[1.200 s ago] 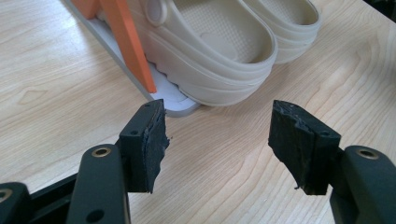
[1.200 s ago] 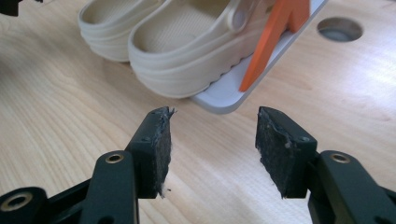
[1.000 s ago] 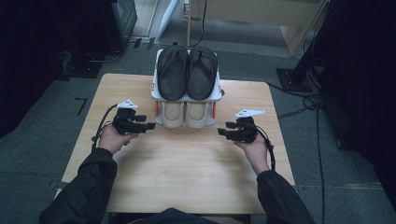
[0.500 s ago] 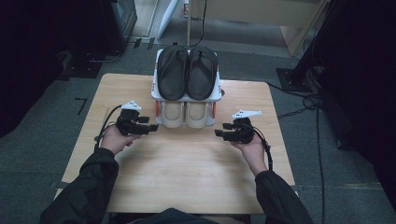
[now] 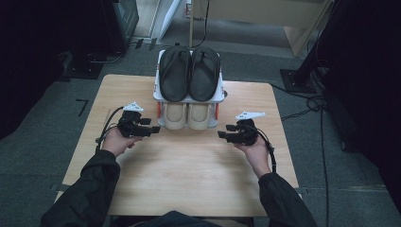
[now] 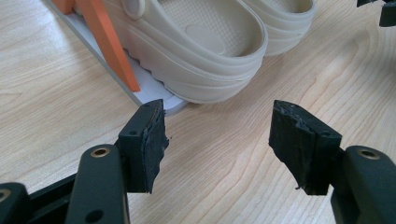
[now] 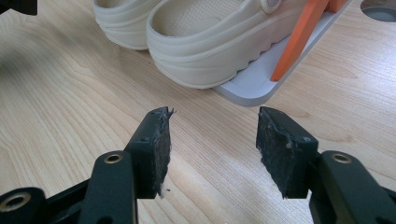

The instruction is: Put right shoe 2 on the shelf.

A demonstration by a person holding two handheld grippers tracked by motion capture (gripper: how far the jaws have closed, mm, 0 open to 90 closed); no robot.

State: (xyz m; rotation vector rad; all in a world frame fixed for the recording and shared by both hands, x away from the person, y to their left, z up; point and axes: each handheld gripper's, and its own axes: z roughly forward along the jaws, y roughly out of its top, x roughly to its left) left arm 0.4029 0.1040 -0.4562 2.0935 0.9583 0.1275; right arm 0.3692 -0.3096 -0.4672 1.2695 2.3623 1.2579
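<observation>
A small two-tier white shoe rack [image 5: 158, 97] with orange posts stands at the back middle of the wooden table [image 5: 189, 165]. Black slippers [image 5: 189, 73] lie on its top shelf. Cream clogs [image 5: 188, 116] [image 6: 205, 51] [image 7: 205, 42] sit on the bottom shelf, heels toward me. My left gripper [image 5: 153, 129] [image 6: 219, 140] hovers open just left of the rack's front, nothing between its pads. My right gripper [image 5: 222, 135] [image 7: 212, 149] hovers open at the rack's right front, also holding nothing.
Grey carpet surrounds the table, with dark equipment at the left and right and cables [image 5: 312, 101] on the floor at the right. The person's dark sleeves [image 5: 90, 189] come in over the near edge. Bare wood lies between the grippers and the near edge.
Both hands have drifted slightly inward toward the rack's front; the jaws stay wide and nothing has been gripped.
</observation>
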